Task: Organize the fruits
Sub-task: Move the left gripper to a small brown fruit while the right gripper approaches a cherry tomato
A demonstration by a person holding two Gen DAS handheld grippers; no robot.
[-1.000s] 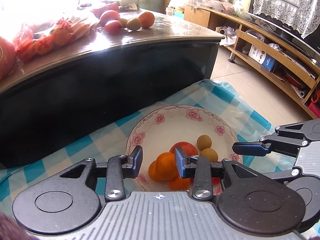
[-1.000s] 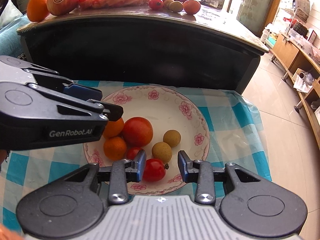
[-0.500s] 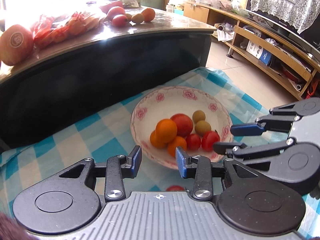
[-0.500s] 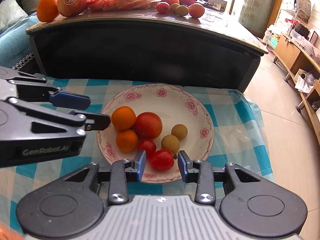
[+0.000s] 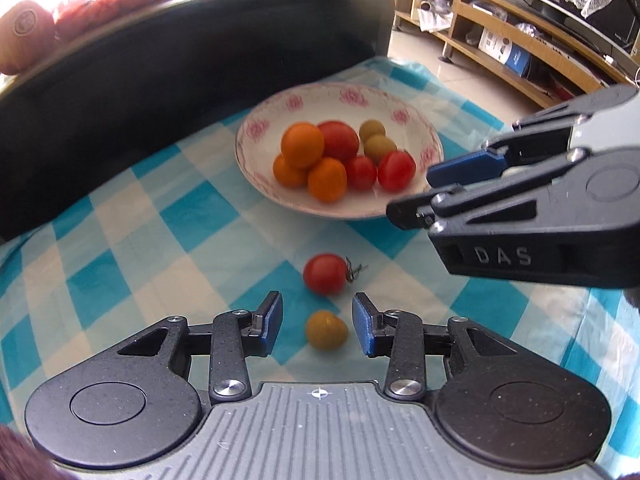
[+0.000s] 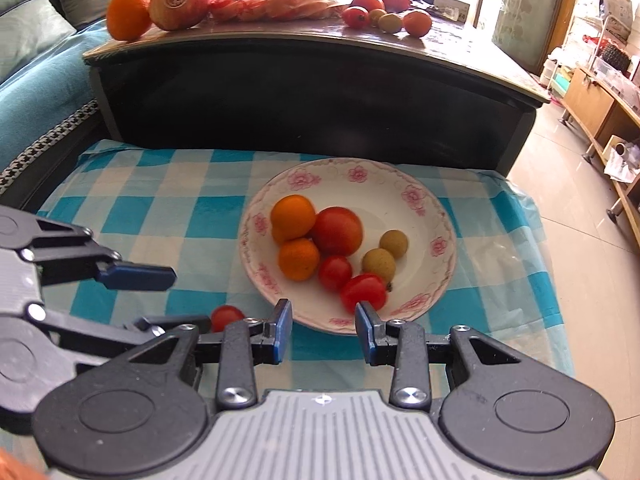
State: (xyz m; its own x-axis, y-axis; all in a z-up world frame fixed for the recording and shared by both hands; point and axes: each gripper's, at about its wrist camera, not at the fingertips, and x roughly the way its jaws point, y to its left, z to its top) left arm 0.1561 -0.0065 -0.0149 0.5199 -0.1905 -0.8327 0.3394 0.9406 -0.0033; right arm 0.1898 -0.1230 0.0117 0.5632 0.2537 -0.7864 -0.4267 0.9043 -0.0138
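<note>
Left wrist view: the job looks mostly done but not finished. The flowered plate [image 5: 420, 136] already holds a heap of three oranges, a big tomato, two small tomatoes and two tan longans, while a stemmed cherry tomato [image 5: 325, 279] and a yellowish longan [image 5: 326, 330] lie loose on the checked cloth [image 5: 120, 240]. The left gripper [image 5: 317, 328] hangs over that longan with its blue pads apart on either side, nothing pinched (the fruit sits on the cloth between them, untouched). The right gripper [image 5: 416, 190] reaches in from the side near the plate's rim, fingers apart and empty.

Right wrist view: the right gripper [image 6: 323, 330] stands at the plate's [image 6: 448, 216] near rim, pads spread, gripping nothing. The plate is glossy china, shallow and round; the fruit is smooth and would roll easily. The cloth [image 6: 160, 208] is thin and slightly wrinkled. More fruit sits on the dark table [image 6: 320, 80] behind, so I judge more sorting may remain.
</note>
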